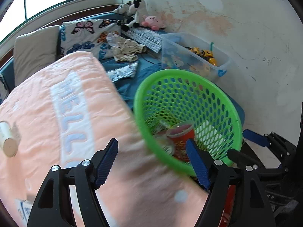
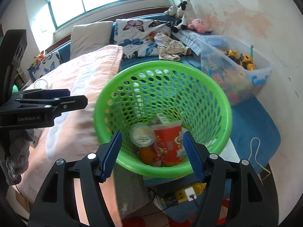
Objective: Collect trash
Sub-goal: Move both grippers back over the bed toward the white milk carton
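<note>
Fingers of left gripper [image 1: 152, 163] and right gripper [image 2: 152, 154] gape empty above green basket [image 2: 214, 92] rim, seemingly clear.

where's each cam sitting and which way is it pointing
Left wrist: rides the left hand-held gripper, angled down over the pink blanket toward the green basket; own open fingers show.
Right wrist: rides the right hand-held gripper, looking down into the basket; the left hand-held gripper and a grey glove show.
Shared: basket, blanket, toy bin.
</note>
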`<control>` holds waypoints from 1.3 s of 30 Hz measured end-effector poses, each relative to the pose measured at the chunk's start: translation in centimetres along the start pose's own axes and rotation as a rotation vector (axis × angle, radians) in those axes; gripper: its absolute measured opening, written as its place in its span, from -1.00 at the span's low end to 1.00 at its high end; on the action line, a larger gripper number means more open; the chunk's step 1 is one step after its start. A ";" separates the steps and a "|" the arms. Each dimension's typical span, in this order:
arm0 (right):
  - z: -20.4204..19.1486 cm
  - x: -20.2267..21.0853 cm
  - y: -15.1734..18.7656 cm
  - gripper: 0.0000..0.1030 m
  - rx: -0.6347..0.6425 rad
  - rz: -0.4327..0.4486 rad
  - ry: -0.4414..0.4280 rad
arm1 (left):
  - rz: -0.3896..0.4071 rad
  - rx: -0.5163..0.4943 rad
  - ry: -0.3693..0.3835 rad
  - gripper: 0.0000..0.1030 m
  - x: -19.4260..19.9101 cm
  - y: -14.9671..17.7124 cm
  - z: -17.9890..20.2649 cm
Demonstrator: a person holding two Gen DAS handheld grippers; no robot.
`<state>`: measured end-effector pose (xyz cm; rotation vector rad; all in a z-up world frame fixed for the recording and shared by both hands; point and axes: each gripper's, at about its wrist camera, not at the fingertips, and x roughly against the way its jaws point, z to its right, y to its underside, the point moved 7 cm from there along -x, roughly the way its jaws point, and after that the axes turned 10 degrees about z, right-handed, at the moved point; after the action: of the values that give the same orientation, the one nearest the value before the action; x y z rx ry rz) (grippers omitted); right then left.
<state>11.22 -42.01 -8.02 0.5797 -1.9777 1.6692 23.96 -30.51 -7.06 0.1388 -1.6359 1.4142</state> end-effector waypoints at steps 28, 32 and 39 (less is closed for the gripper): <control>-19.8 -2.4 -1.1 0.39 0.262 -0.053 -0.333 | 0.071 0.268 -0.330 0.46 12.7 6.7 -22.6; -22.8 -2.6 -0.9 0.42 0.324 -0.067 -0.388 | 0.069 0.308 -0.364 0.46 13.7 8.0 -24.9; -28.5 -2.9 -0.7 0.51 0.442 -0.093 -0.505 | 0.059 0.358 -0.413 0.47 15.3 10.0 -28.5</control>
<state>16.56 -14.02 -5.31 1.3458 -1.8499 2.0620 25.23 3.32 -6.60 0.6281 -1.7019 1.8026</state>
